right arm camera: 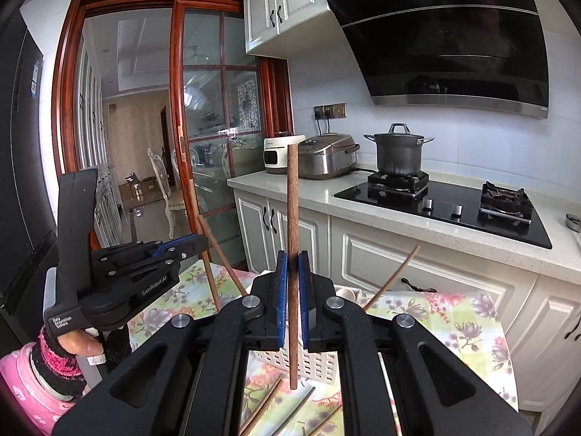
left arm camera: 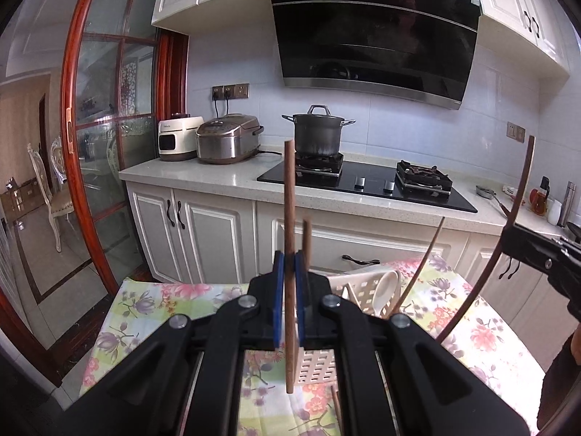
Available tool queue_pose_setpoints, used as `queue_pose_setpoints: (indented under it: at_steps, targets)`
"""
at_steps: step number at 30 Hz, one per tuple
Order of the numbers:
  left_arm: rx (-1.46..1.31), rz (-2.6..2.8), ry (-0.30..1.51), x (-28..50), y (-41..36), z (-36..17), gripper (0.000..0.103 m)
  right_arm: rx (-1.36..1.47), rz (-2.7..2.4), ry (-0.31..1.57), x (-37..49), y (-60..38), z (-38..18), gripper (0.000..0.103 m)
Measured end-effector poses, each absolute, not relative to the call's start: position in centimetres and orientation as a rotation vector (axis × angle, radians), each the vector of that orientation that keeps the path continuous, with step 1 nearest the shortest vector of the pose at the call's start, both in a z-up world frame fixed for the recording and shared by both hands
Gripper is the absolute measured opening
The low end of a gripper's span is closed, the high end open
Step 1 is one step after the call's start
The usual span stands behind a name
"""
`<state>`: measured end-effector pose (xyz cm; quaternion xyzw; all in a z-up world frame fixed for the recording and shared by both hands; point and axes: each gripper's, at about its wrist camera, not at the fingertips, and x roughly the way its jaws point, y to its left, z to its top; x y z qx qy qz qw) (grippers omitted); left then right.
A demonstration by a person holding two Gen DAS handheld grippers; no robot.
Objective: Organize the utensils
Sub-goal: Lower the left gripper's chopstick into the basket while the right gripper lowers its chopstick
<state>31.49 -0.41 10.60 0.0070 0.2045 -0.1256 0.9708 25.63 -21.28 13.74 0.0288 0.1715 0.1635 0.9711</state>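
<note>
In the left wrist view we see the left gripper (left arm camera: 290, 272) at lower centre, jaws clamped on an upright chopstick (left arm camera: 289, 254) above the white basket (left arm camera: 316, 365) on the floral cloth (left arm camera: 145, 312); a spoon (left arm camera: 385, 287) leans in the basket. The right gripper (left arm camera: 508, 234) enters at the right edge.

In the right wrist view the right gripper (right arm camera: 292, 283) pinches another upright stick (right arm camera: 292, 254) over the basket (right arm camera: 316, 363) (loose sticks (right arm camera: 263, 408) lie below). The left gripper (right arm camera: 203, 241), at left, grips its own.

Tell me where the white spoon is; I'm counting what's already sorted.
In the left wrist view the white spoon stands in the white basket on the flowered cloth, just right of the left gripper.
</note>
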Motion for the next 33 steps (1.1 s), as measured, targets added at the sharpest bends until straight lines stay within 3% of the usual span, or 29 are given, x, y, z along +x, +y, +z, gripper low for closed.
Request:
queue_pose_setpoints:
  at_steps: [12, 21, 33]
  targets:
    - [0.004, -0.309, 0.493, 34.3, -1.7, 12.4, 0.006, 0.106, 0.326, 0.363, 27.7, -21.9, 14.4, 0.006]
    - [-0.032, -0.277, 0.390, 29.1, -1.4, 12.1, 0.006, 0.106, 0.320, 0.348, 26.9, -22.6, 14.2, 0.006]
    - [0.031, -0.316, 0.402, 26.9, -4.6, 9.9, 0.006, 0.087, 0.320, 0.363, 26.5, -22.4, 13.9, 0.006]
